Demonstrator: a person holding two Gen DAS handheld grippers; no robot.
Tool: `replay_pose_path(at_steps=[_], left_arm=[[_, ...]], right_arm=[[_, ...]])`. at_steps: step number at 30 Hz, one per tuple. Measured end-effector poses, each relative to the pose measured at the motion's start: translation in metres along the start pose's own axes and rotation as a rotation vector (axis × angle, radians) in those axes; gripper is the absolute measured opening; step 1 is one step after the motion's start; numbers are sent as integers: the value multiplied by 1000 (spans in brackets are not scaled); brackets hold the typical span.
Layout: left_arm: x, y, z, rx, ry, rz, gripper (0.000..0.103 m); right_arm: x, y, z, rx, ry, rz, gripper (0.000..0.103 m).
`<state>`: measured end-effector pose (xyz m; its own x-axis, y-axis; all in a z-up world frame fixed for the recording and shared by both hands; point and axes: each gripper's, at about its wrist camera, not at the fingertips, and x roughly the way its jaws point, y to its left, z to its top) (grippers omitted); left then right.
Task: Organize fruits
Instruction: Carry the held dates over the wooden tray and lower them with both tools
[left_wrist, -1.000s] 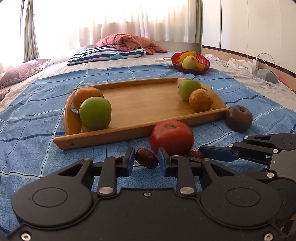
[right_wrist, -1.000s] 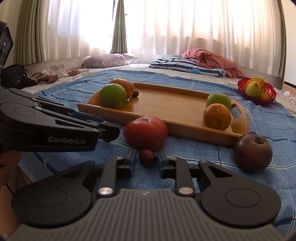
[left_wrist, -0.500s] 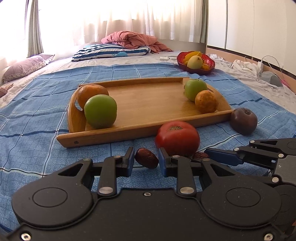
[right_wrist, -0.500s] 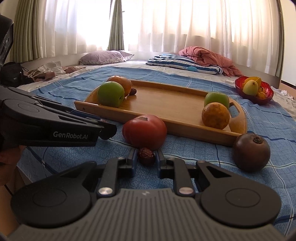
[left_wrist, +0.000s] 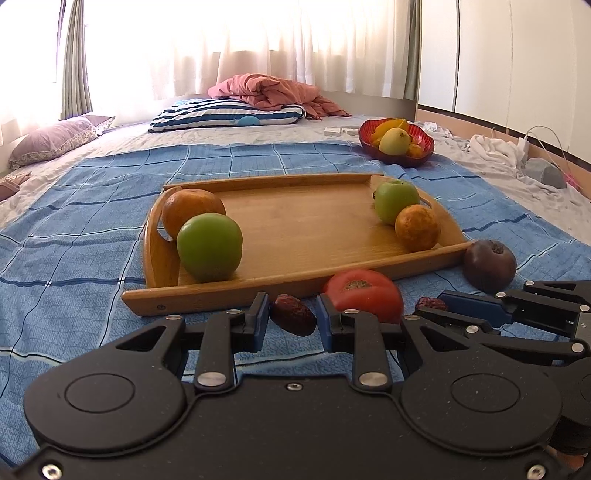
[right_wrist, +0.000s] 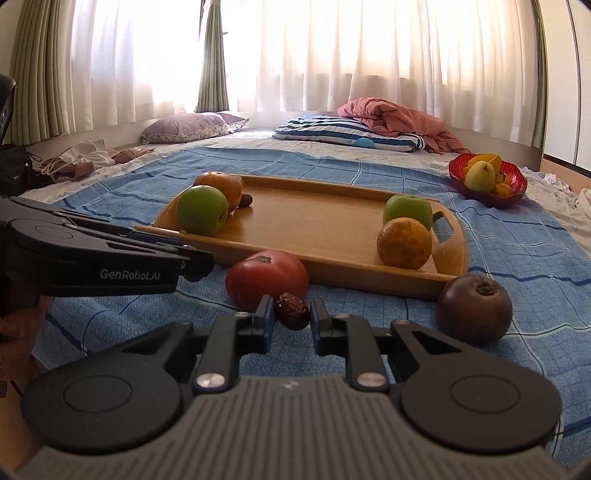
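A wooden tray (left_wrist: 295, 221) lies on the blue checked bedspread and holds two green apples (left_wrist: 209, 246) and two oranges (left_wrist: 417, 227). A small dark date (right_wrist: 245, 200) lies by the far-left orange. A red tomato (left_wrist: 364, 293) and a dark purple fruit (left_wrist: 489, 264) lie in front of the tray. My left gripper (left_wrist: 291, 319) is shut on a red date (left_wrist: 292, 319), lifted just above the bedspread. My right gripper (right_wrist: 291, 314) is shut on another red date (right_wrist: 291, 311) next to the tomato (right_wrist: 266, 278).
A red bowl (left_wrist: 397, 142) of yellow fruit stands on the bed beyond the tray at the right. A striped pillow (left_wrist: 229, 114) and a pink blanket (left_wrist: 273, 90) lie at the back. White clothes and cables (left_wrist: 495, 146) lie at the far right.
Both grippers have risen a little with their dates and tilted, so the tray and fruit sit lower in view. The grip on each date is unchanged.
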<state>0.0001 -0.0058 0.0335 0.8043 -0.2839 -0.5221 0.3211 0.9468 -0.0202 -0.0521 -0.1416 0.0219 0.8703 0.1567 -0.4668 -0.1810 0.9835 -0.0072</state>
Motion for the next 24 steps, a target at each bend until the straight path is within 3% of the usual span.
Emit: replay_pose_path(at_steps=[11, 24], left_arm=[[-6, 16, 49, -13, -85, 10, 26], [17, 50, 120, -97, -79, 22, 26]], right_arm=[[-6, -14, 31, 23, -69, -51, 25], [3, -50, 93, 77, -132, -70, 25]])
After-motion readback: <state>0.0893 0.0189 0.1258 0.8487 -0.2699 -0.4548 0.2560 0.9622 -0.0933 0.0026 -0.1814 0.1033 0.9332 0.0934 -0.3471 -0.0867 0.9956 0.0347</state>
